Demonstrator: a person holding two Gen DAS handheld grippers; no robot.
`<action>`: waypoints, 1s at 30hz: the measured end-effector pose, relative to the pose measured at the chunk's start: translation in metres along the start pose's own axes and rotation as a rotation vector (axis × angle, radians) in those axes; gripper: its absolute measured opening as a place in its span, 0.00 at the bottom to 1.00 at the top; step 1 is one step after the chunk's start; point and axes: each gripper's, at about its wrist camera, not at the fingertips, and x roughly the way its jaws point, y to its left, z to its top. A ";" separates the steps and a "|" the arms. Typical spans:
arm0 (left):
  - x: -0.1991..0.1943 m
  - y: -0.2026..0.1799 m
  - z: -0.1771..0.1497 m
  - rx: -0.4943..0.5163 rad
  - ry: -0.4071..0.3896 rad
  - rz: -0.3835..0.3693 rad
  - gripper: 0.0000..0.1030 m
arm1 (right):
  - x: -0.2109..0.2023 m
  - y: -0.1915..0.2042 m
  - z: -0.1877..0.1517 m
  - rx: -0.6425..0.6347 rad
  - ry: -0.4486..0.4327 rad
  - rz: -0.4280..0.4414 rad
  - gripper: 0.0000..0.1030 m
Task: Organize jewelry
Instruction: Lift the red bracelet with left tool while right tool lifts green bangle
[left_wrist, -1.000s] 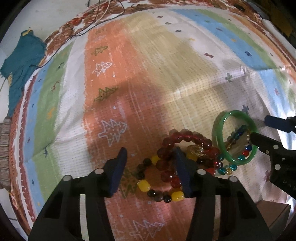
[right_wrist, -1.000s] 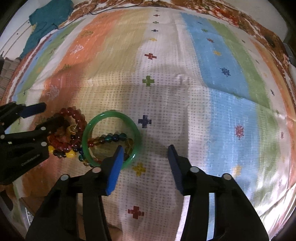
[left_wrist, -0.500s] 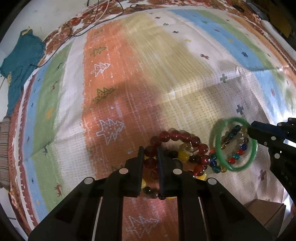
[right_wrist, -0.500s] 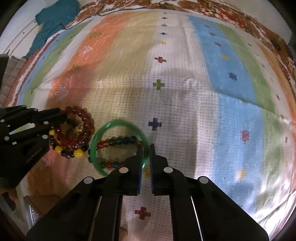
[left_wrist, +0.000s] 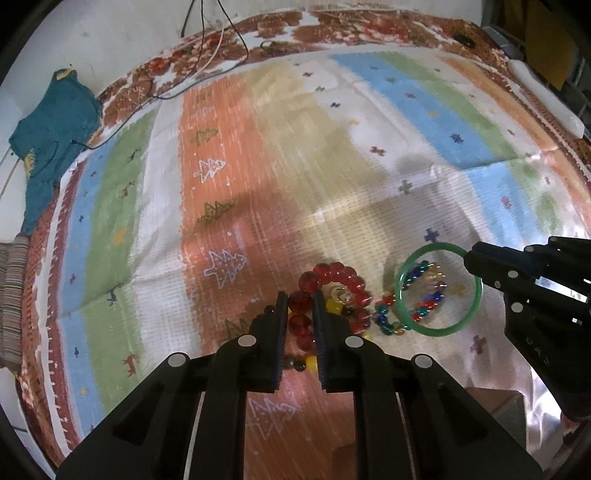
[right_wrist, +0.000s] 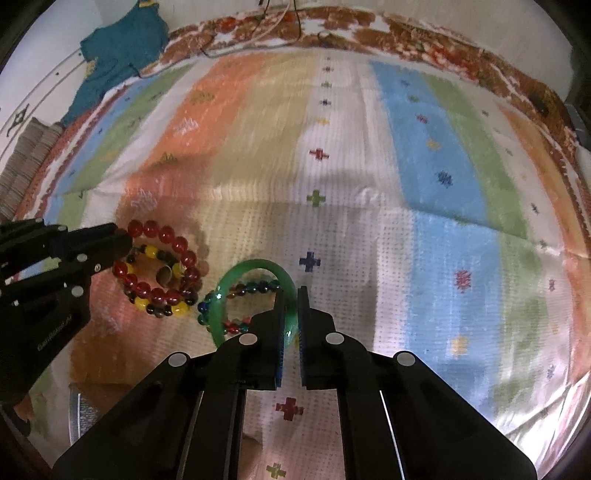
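- Teal cloth (left_wrist: 51, 136): lies crumpled at the far left edge of the striped blanket (left_wrist: 258, 166), with thin cables (left_wrist: 207, 48) running past it.
- Left gripper (left_wrist: 300, 314): its two fingers are pinched on the near arc of the red bead bracelet (left_wrist: 332, 275), with large red beads visible between the pads.
- Red bead bracelet: rests on the orange stripe, overlapping a bracelet of yellow and dark beads (right_wrist: 155, 308); a small gold charm (left_wrist: 341, 293) sits inside the red loop.
- Multicoloured bead bracelet (left_wrist: 424, 291): lies just right of the red one, part of it passing through the green ring.
- Green bangle (right_wrist: 255, 267): stands tilted up on the white-and-cream part of the blanket, apparently touching the multicoloured beads.
- Right gripper (right_wrist: 291, 314): its fingers are pressed together on the near rim of the green bangle, the rim showing between the pads.
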 end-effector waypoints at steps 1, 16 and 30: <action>-0.006 -0.001 -0.001 -0.003 -0.010 -0.005 0.12 | -0.004 0.000 -0.001 -0.001 -0.008 -0.002 0.07; -0.060 0.003 -0.016 -0.032 -0.109 -0.013 0.12 | -0.049 0.004 -0.010 -0.014 -0.098 -0.006 0.07; -0.103 0.007 -0.032 -0.088 -0.186 -0.067 0.12 | -0.077 0.011 -0.025 -0.030 -0.158 -0.008 0.07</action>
